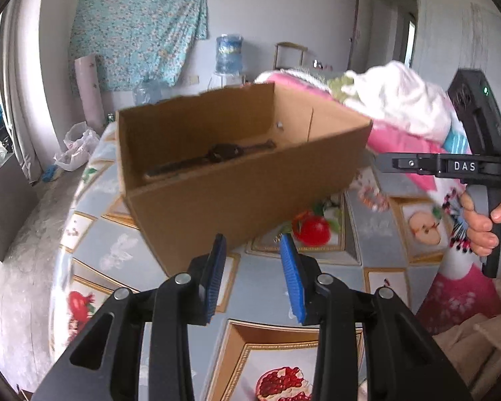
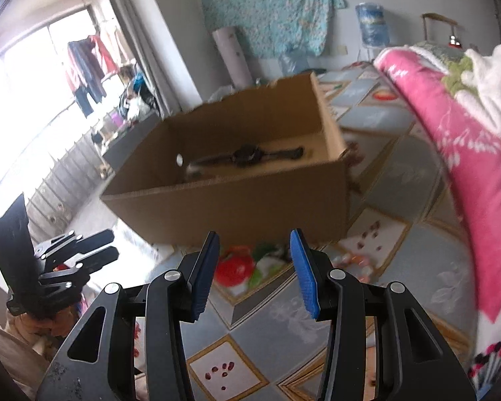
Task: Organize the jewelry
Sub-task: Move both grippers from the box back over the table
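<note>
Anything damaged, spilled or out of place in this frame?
The cardboard box has a ragged, torn top edge along its far wall. A beaded bracelet lies loose on the tablecloth beside it, while a watch is already inside.

**Lived-in home room**

Fruit-print tablecloth [image 1: 123, 234], pink blanket [image 2: 467, 153] heaped at right. Far wall: floral sheet [image 1: 137, 30], water dispenser bottle [image 1: 229, 53]. Laundry [image 2: 87, 67] hangs by the far-left window [image 2: 26, 93].

Daylight floods in from the big bright window [image 2: 33, 77] at the left of the right wrist view, blown out to white glare. The open brown cardboard box [image 1: 243, 180] smears with motion blur in both views. Fisheye bending curves the edges, dark corners.
</note>
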A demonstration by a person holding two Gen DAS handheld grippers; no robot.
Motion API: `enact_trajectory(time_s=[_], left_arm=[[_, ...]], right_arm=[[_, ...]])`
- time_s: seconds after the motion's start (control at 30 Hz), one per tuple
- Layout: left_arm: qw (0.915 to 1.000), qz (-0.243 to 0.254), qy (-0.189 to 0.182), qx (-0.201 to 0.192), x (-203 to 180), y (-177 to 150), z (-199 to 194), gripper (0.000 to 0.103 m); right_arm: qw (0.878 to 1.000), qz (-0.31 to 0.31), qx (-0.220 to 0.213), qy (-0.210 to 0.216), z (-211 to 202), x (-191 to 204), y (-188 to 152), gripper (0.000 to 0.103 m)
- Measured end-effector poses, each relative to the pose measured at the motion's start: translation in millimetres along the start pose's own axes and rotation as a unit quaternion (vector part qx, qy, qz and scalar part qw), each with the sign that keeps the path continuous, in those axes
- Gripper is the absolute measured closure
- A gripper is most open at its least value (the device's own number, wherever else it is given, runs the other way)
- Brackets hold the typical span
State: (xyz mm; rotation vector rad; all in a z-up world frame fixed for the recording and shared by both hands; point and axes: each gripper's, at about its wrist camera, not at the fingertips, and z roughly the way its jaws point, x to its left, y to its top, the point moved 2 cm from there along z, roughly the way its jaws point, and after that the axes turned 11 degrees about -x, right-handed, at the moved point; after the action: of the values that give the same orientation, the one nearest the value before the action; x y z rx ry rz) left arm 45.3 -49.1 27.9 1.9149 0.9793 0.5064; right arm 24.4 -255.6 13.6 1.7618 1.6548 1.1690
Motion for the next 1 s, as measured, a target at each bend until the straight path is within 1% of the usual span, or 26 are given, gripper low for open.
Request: enact_trajectory(time_s=[0.1,0.17,0.3,0.43,0.67,0.73,0.83,0.87,0.93,1.0], left_arm=[[0.9999,0.012,-0.003,0.005,-9,-7,15,0.07],[0.9998,0.014,-0.009,0.007,-14,-9,23,0.07],[0.9995,-0.003,-0.025,0.019,-19,-9,41,0.07],[0.999,-0.012,-0.032,0.028,-21,-8,59,0.07],[0.9975,-0.042,-0.032,0.046,-16,-7,85,0.07],[0.9973,-0.046,-0.029,0.05,-16,-8,91,0.07],[0.9976,-0.037,-0.026,0.051,-20,-10,95,0.07],[0.9978,-0.032,-0.025,0.053,-22,-11,98,0.071],[0.998,-0.022,-0.019,0.057,-25,-14,101,0.075],[0.9986,-0.009,-0.011,0.051,-27,-15,102,0.081]], right_arm=[[1.0,-0.008,0.018,-0.002,12,6,-9,0.06],[0.999,-0.005,0.031,0.001,21,7,-16,0.065],[0.998,-0.007,0.055,0.002,35,11,-28,0.069],[0.998,-0.022,0.063,-0.009,39,11,-33,0.07],[0.997,-0.006,0.072,-0.009,45,1,-35,0.07],[0.997,-0.004,0.073,-0.007,47,1,-35,0.07],[0.997,0.0,0.074,-0.006,49,-3,-34,0.07],[0.997,0.002,0.074,-0.006,49,-4,-34,0.07],[0.997,0.006,0.075,-0.006,51,-9,-34,0.07],[0.997,0.01,0.075,-0.007,51,-14,-35,0.07]])
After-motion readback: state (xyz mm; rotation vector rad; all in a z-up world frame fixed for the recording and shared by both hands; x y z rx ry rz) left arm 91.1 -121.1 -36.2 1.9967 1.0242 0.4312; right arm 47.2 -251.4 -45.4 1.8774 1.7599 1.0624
